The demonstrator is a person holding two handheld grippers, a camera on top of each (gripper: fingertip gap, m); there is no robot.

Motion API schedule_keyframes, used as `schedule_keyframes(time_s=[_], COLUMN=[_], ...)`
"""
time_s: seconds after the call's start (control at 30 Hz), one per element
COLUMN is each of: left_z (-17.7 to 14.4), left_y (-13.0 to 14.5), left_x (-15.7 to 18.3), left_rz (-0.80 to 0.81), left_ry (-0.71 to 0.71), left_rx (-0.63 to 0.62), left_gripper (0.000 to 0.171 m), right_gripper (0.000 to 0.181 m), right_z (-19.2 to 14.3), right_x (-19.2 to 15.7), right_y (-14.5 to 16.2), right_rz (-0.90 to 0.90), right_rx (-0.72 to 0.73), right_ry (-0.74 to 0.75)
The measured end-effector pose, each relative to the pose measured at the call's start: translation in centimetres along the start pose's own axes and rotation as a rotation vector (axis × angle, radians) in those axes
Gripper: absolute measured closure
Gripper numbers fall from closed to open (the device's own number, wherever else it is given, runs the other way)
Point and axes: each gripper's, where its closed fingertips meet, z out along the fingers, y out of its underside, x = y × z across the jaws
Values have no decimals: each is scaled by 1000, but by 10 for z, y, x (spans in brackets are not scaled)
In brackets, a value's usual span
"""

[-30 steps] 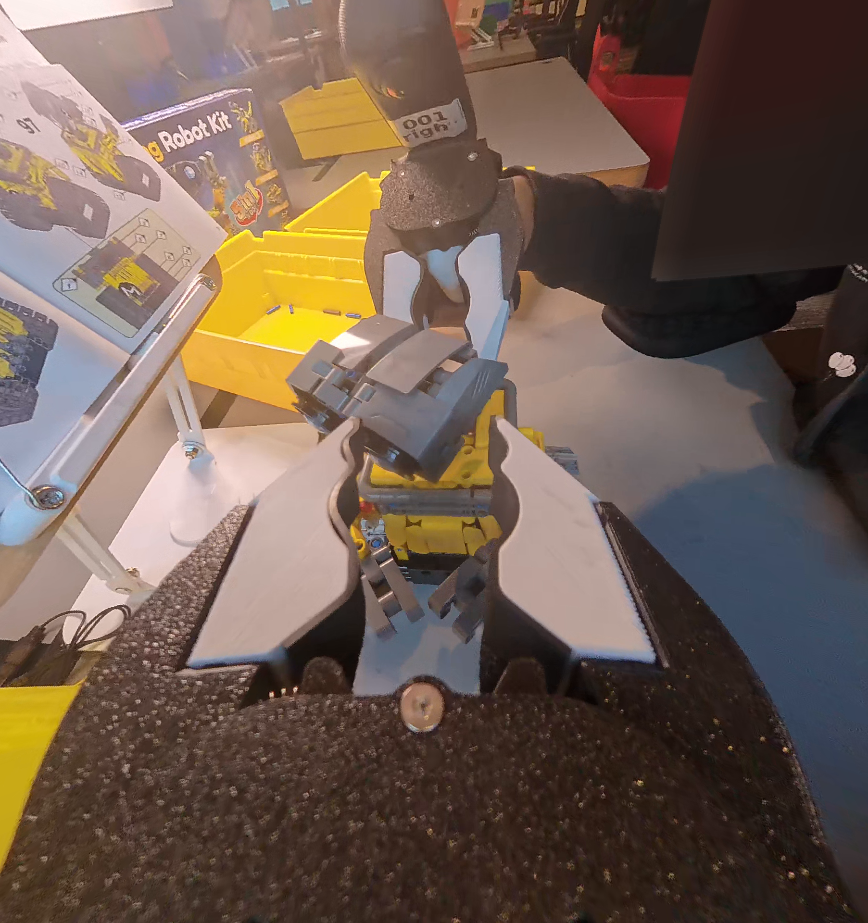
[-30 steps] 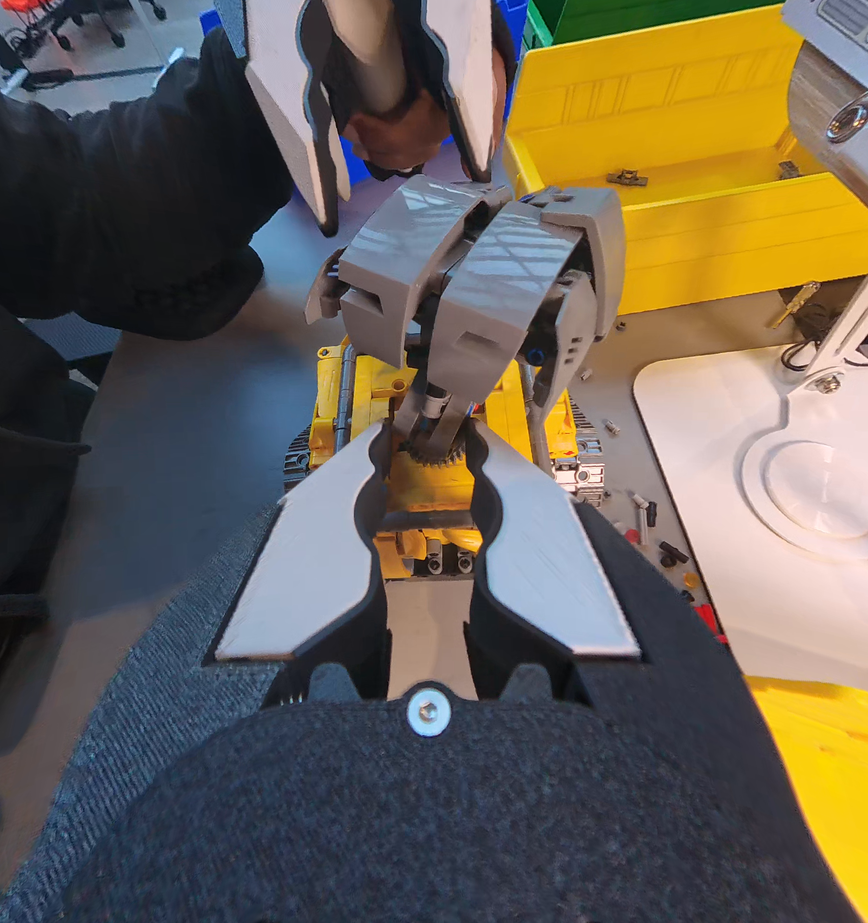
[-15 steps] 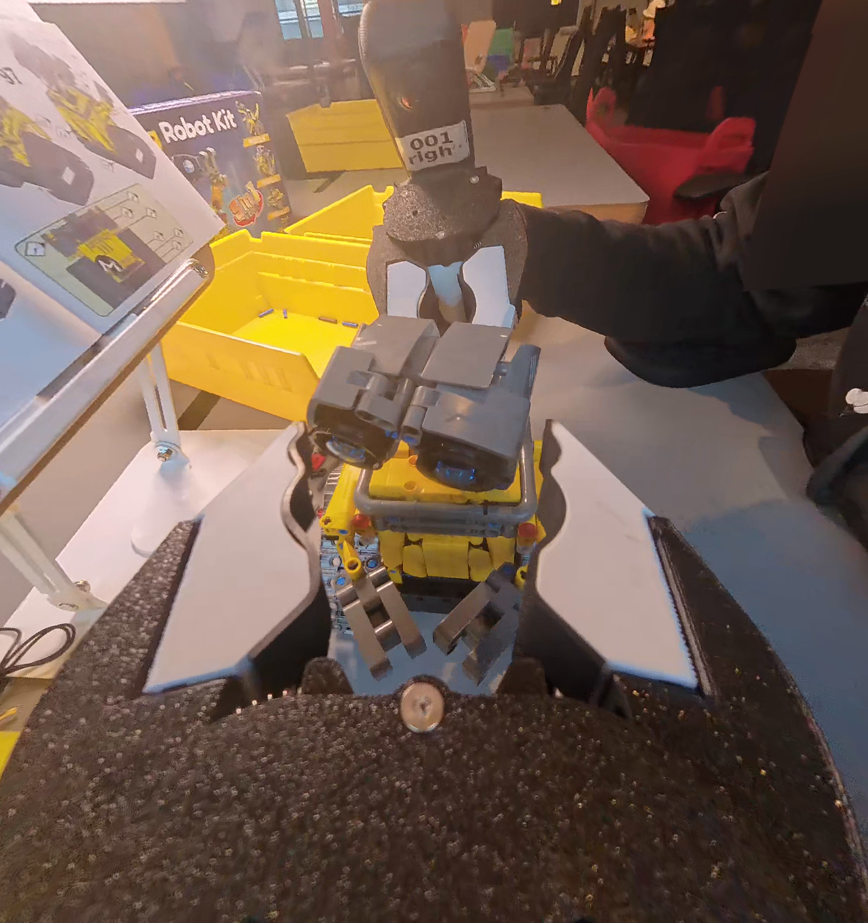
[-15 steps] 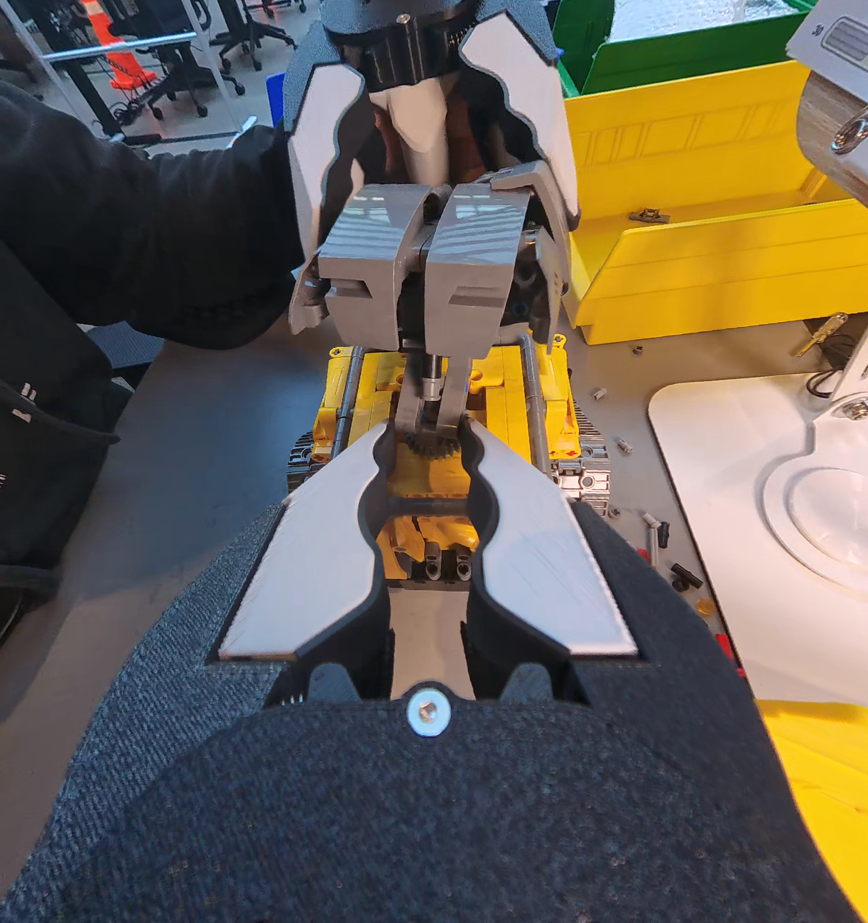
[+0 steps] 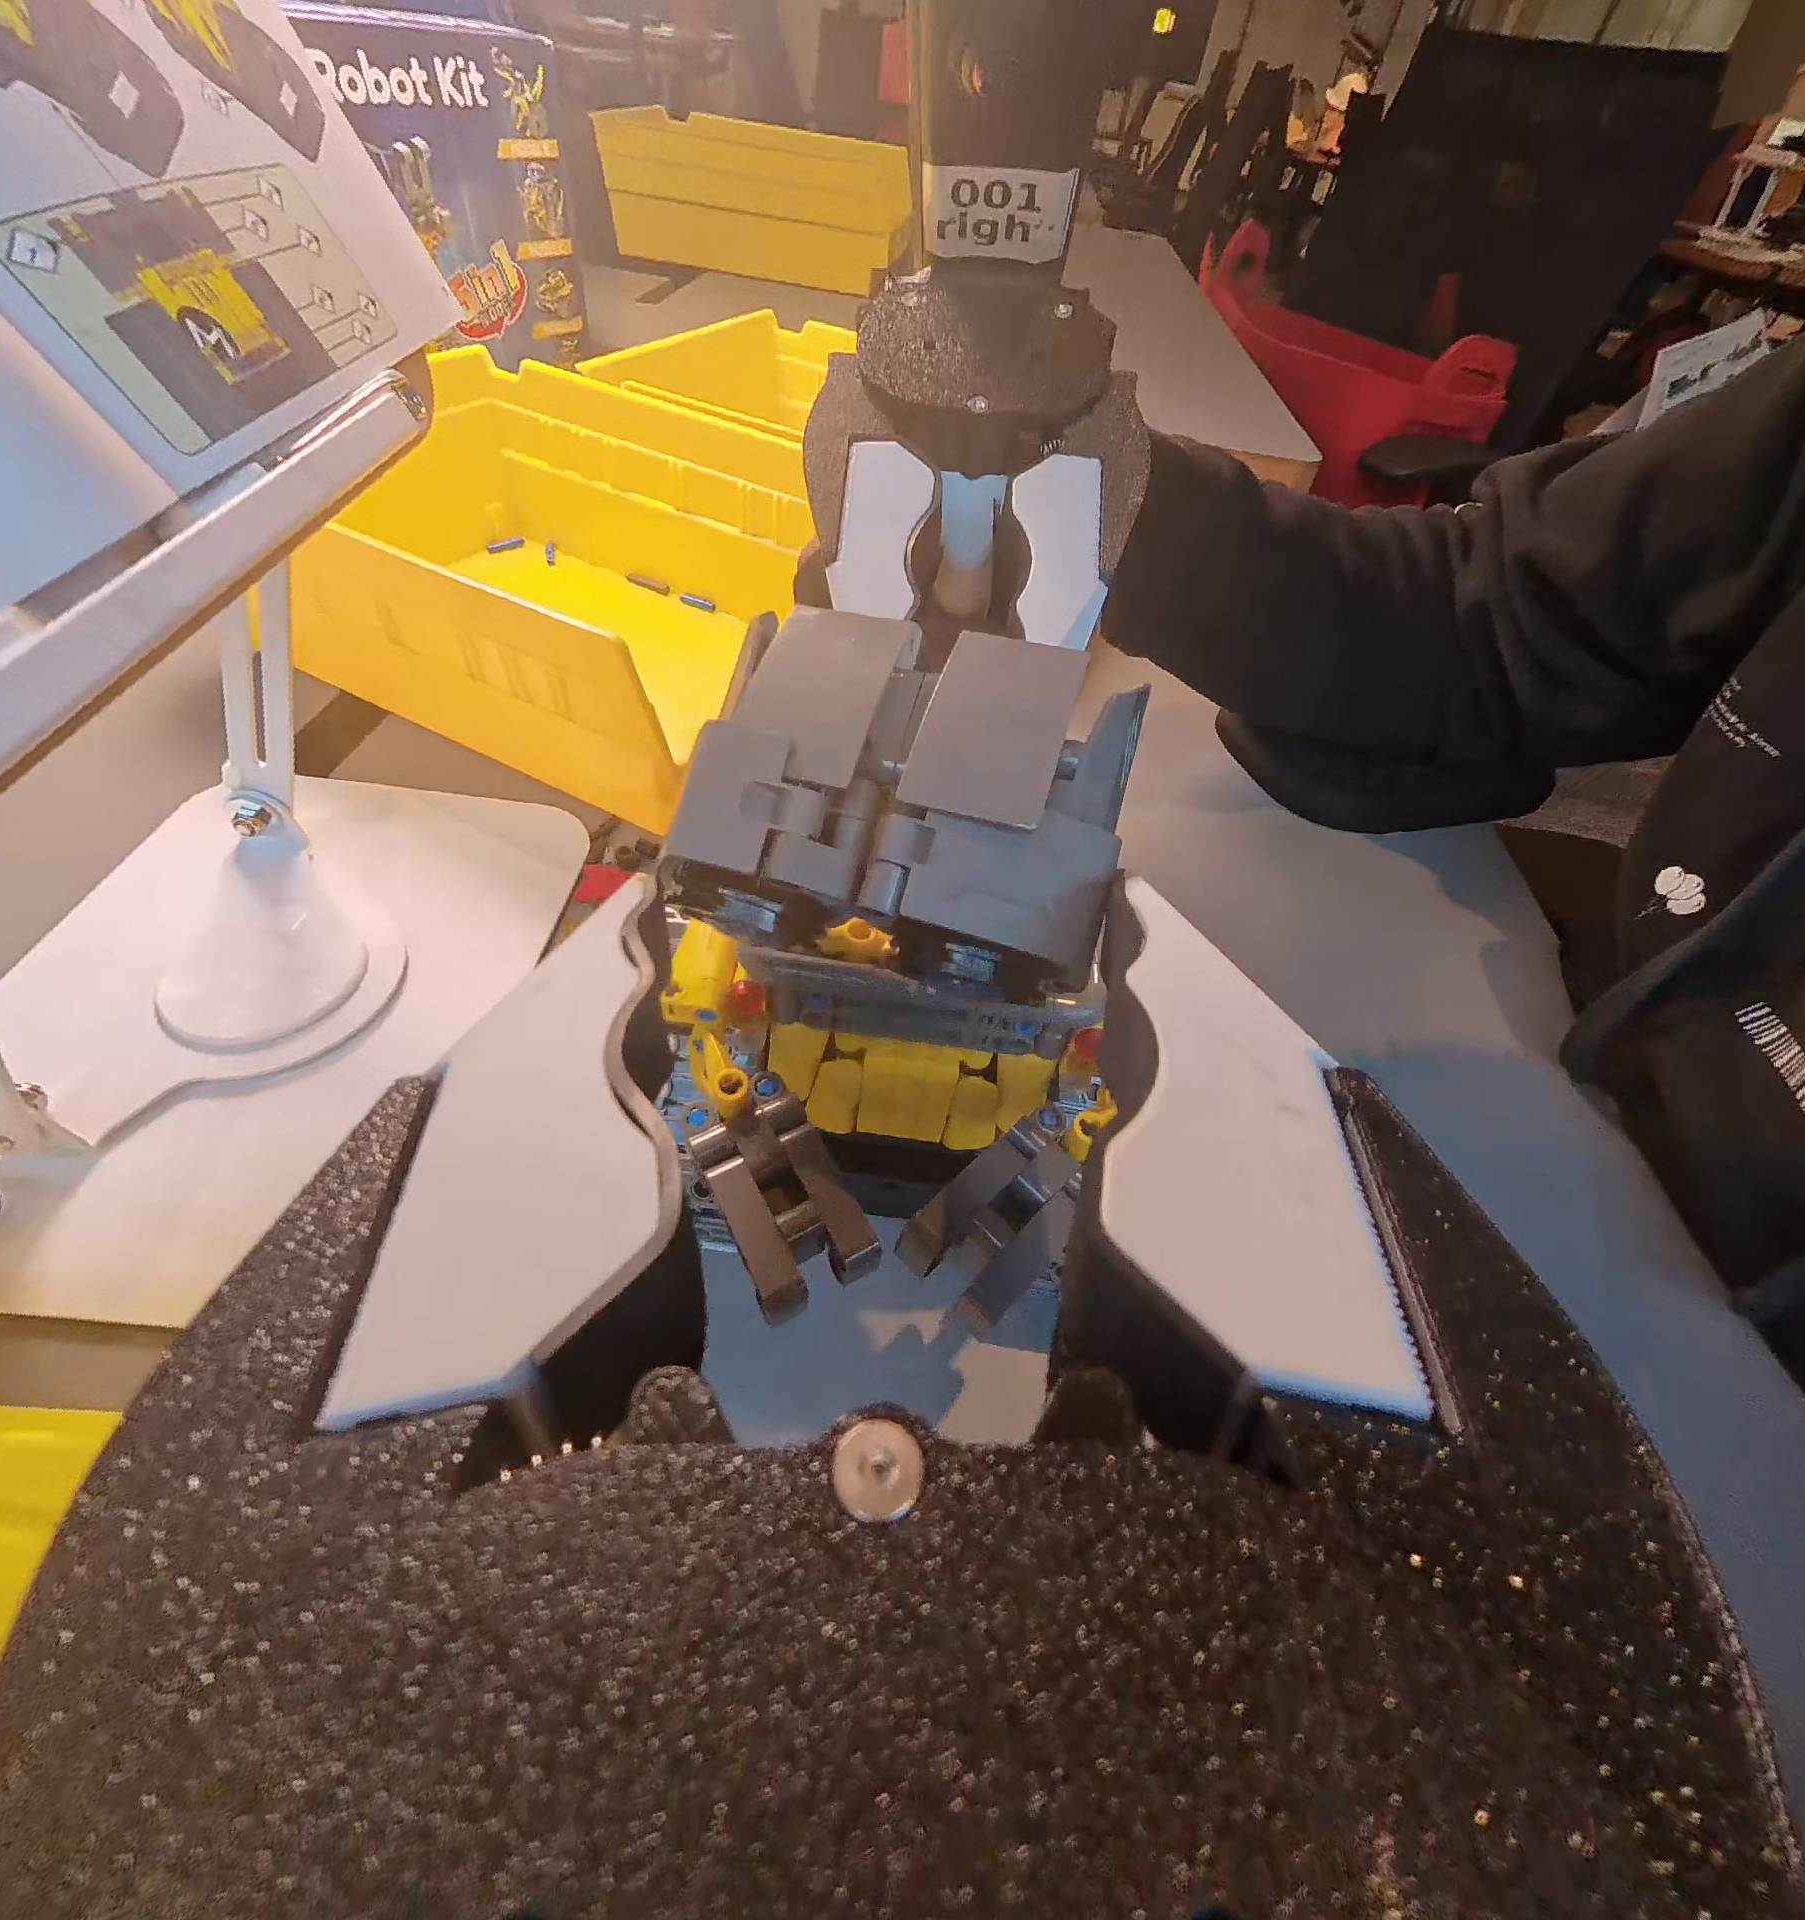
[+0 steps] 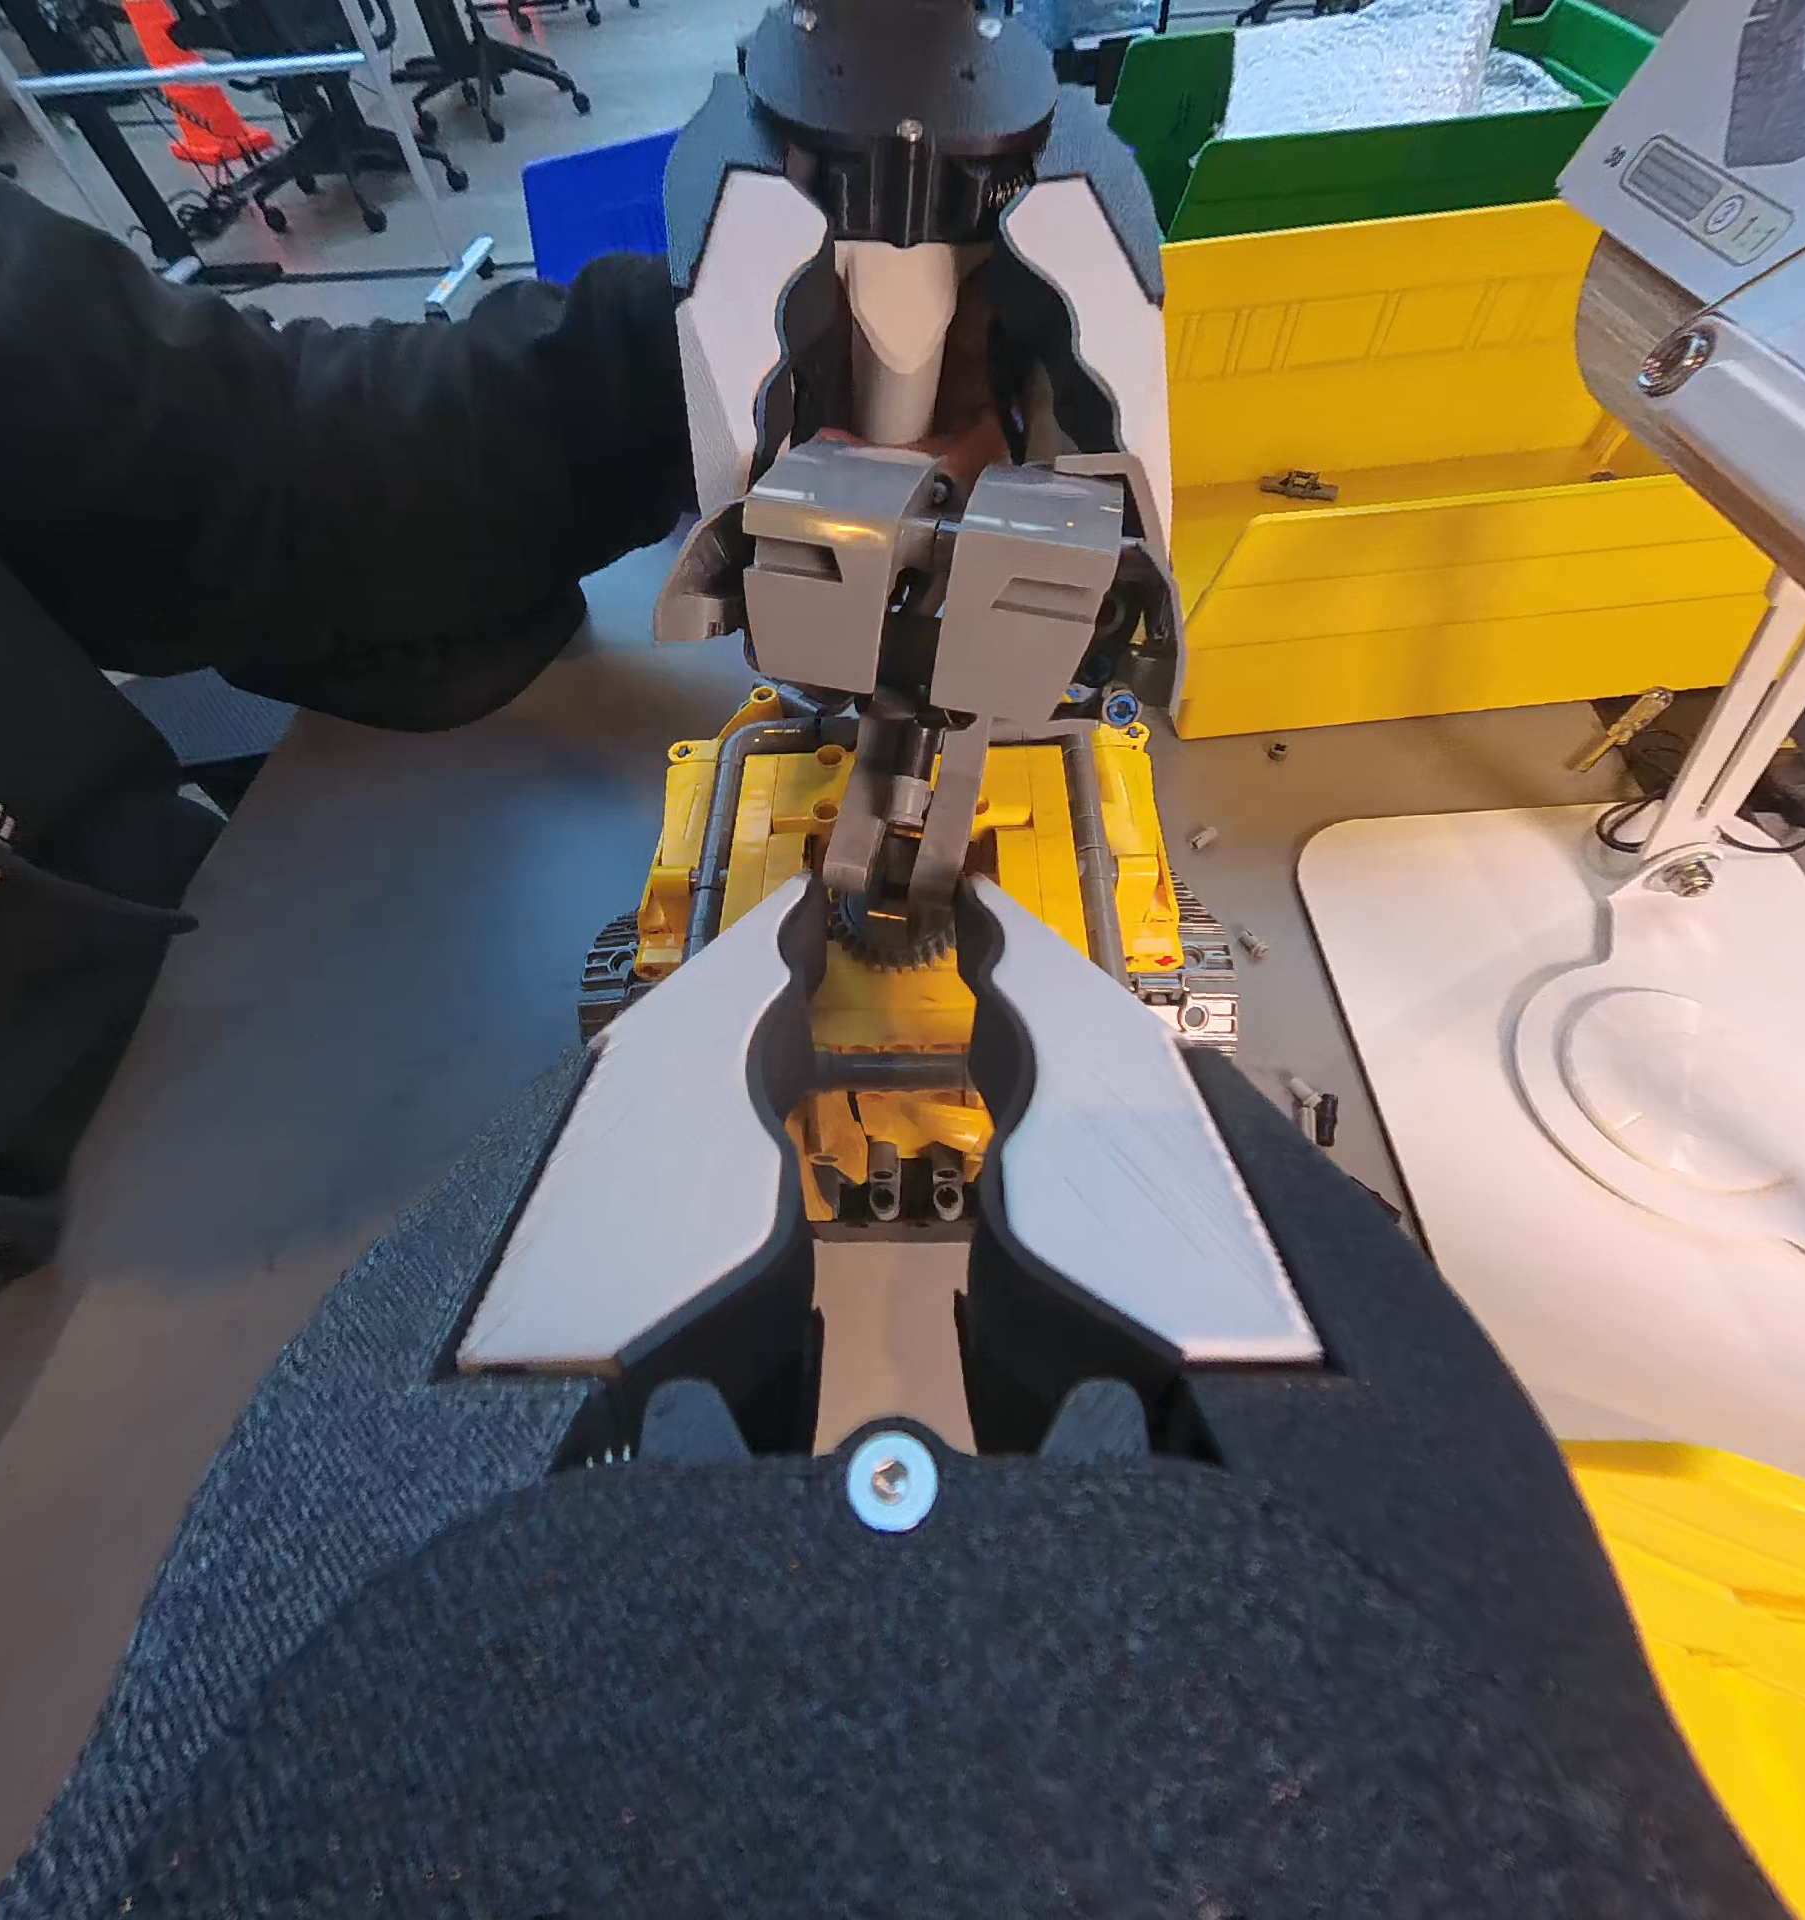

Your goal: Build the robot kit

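A brick-built robot with a yellow body (image 5: pixel 908 1081) and tracks stands on the grey table. It also shows from behind in the right wrist view (image 6: pixel 763 810). Its grey head (image 5: pixel 898 790) sits level on a thin neck. My left gripper (image 5: pixel 887 920) faces the robot's front, its fingers spread wide and pressed against both sides of the head (image 6: pixel 929 582). My right gripper (image 6: pixel 887 894) comes from behind, shut on the base of the neck by a small black gear. Each gripper shows in the other's view: the right (image 5: pixel 971 613), the left (image 6: pixel 929 457).
Yellow bins (image 5: pixel 524 623) (image 6: pixel 1449 582) stand behind the robot. A white stand (image 5: pixel 254 935) (image 6: pixel 1500 987) holds an instruction booklet (image 5: pixel 150 208). Small loose parts (image 6: pixel 1313 1112) lie beside the tracks. A person's black sleeves (image 5: pixel 1449 644) (image 6: pixel 306 499) reach in. A green bin (image 6: pixel 1345 177) is farther back. The left gripper's tips are roughly 6 centimeters from the right gripper's.
The grey head was tilted to one side and now sits level and square. My left gripper has opened wider and moved in around the head. My right gripper kept its hold.
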Motion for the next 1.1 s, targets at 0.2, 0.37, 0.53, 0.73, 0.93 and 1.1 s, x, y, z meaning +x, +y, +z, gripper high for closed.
schedule_keyframes(time_s=[0.2, 0.37, 0.53, 0.73, 0.93, 1.1], left_z=[-3, -11, -16, -14, -17, -17], left_y=[2, -11, -26, -29, -29, -28], left_x=[-3, 0, 0, -4, -5, -5], left_rz=[-56, -134, -252, -358, -359, -362], left_ry=[43, 110, 168, 205, 205, 207], left_rx=[50, 141, 229, 266, 268, 268], left_gripper=[89, 89, 89, 89, 89, 89], right_gripper=[158, 159, 159, 158, 158, 158], right_z=[0, -5, -13, -17, -14, -13], right_x=[1, -5, -5, -1, -2, -1], right_y=[-7, -27, -52, -55, -54, -54], right_rz=[64, 148, 343, 416, 412, 410], right_rx=[55, 118, 222, 237, 231, 232], right_ry=[-20, -42, -44, -21, -19, -16])
